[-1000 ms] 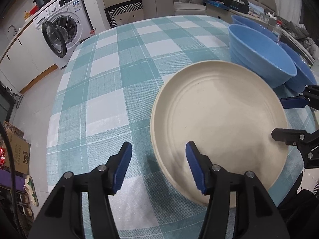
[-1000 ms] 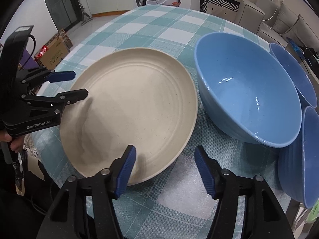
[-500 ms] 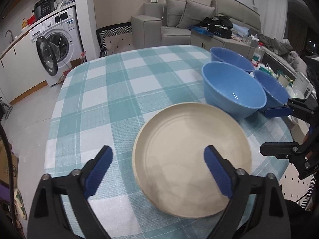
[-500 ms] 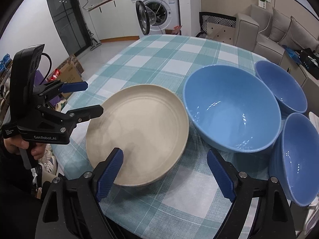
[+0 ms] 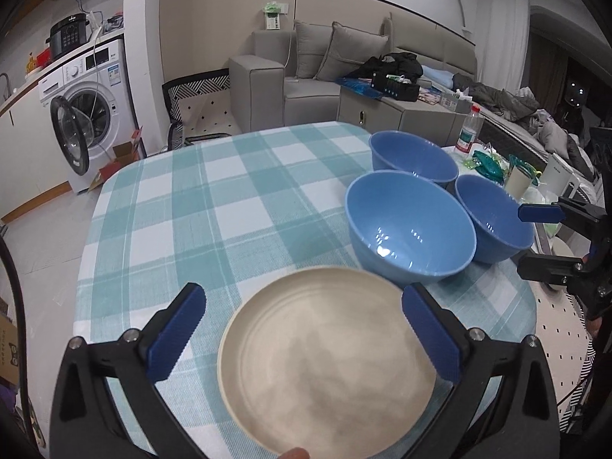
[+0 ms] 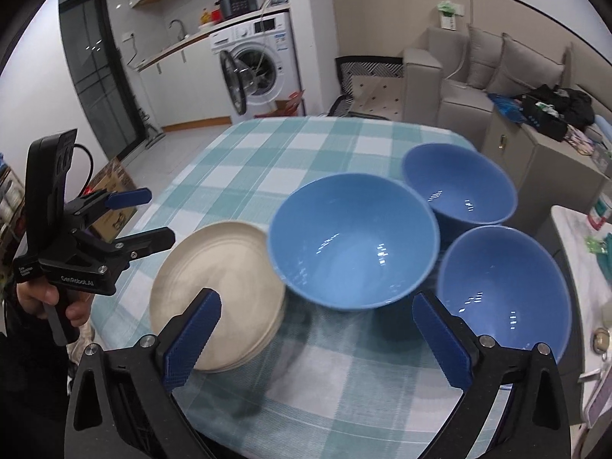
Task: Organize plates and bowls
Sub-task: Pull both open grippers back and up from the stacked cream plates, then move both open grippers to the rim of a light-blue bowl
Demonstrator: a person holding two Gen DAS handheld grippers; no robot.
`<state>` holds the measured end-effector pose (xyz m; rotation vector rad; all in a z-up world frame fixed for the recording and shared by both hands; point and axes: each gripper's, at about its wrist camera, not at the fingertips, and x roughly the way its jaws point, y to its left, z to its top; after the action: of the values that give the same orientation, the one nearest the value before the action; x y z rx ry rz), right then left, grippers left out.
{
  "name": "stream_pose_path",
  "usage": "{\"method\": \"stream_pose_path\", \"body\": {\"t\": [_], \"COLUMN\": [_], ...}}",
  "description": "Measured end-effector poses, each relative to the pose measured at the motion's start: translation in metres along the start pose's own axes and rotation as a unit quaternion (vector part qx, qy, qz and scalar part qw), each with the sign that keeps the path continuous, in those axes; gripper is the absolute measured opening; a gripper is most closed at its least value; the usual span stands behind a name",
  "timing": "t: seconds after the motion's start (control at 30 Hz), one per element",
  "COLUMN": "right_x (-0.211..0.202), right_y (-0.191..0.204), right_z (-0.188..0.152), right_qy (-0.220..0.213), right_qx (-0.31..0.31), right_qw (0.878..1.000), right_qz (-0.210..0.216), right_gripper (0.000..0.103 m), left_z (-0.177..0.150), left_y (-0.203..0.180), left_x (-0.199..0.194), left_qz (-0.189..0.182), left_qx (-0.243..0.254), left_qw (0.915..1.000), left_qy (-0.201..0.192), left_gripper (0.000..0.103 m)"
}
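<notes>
Both tools are spread wide and carrying nothing. Left tool [image 5: 302, 340] hangs above the beige plate [image 5: 325, 367], which shows between its blue pads but is not touched; the plate sits at the near edge of the counter [image 5: 199, 206] on the teal check cloth. The right-wrist view shows layered rims at the plate's edge, so it's likely a stack, though I can't count it. Right tool [image 6: 317, 340] is pulled back off the near edge, looking at the large blue bowl [image 6: 352, 244], which lies just beside the plate, its rim overlapping the plate's edge in view; contact unclear. Two smaller blue bowls sit close together on the right side: far bowl [image 6: 459, 183] and near bowl [image 6: 505, 287], the near one right at the counter edge. My read: plates look done, and nesting the bowls is next. For that, come down on one bowl's rim with one pad inside the wall and one outside, clench firmly since the surface looks glossy and may slip, lift straight up, and lower it centred into the large bowl. Watch the near bowl; a nudge could push it off the edge.
</notes>
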<state>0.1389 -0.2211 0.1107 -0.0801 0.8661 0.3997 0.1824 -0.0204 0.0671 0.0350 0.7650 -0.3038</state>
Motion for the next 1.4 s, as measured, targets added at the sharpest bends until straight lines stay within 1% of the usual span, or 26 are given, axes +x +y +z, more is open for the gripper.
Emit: {"method": "stream_pose_path", "body": {"t": [0.23,0.53,0.77,1.07,1.4], "right_x": [-0.016,-0.036,-0.049,-0.046,-0.035], "right_y": [-0.031,-0.07,-0.101,-0.133,-0.161], "right_z": [0.009,0.018,0.027,0.041,0.055], "right_qy": [-0.022,-0.047,-0.061,-0.067,-0.082], "right_qx": [0.025,0.047,0.058,0.078,0.11], "right_qw": [0.999,0.996,0.994,0.992,0.987], "right_qz": [-0.026,-0.053,-0.065,-0.076,-0.082], "right_gripper": [0.102,0.102,0.102,0.102,0.102], "left_z": [0.03,0.068,0.092,0.116,0.137], "left_y": [-0.012,-0.04,-0.054,-0.071,-0.081], "left_x": [0.005,0.021,0.032,0.054,0.079], "left_qz": [0.003,0.009,0.014,0.02,0.016], "left_qx": [0.007,0.041,0.052,0.067,0.077], "left_qw": [0.9998,0.9986,0.9979,0.9967,0.9958], "left_qy": [-0.02,-0.032,-0.038,-0.042,-0.047], "left_gripper": [0.103,0.103,0.103,0.103,0.103]}}
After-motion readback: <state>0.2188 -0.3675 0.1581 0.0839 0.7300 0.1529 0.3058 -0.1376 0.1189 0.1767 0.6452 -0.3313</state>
